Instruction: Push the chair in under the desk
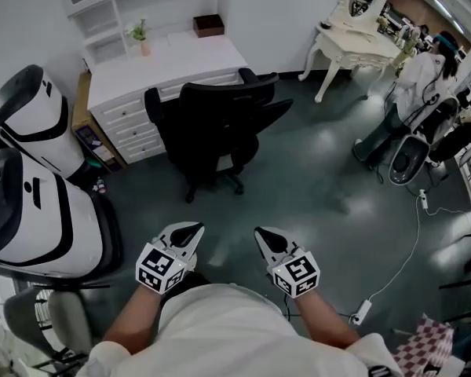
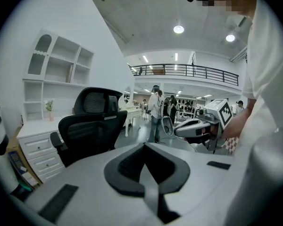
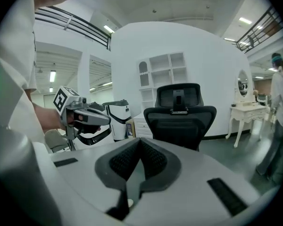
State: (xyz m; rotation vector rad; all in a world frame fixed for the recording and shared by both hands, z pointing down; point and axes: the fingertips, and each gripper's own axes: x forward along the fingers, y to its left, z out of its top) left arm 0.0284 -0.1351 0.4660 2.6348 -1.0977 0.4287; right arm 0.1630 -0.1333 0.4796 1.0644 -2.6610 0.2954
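Holding the left gripper point(image 1: 190, 232) and right gripper point(image 1: 264, 234) side by side, low over the grey floor point(image 1: 314, 171), each claw pressed together with nothing between. Facing the black office chair point(image 1: 212, 124), backrest toward the grippers and well apart from them, parked just off the front edge of the white desk point(image 1: 173, 63), seat not tucked under. Along the desk's back edge, showing a small potted plant point(image 1: 141, 34) and, further right, a brown box point(image 1: 209, 25).
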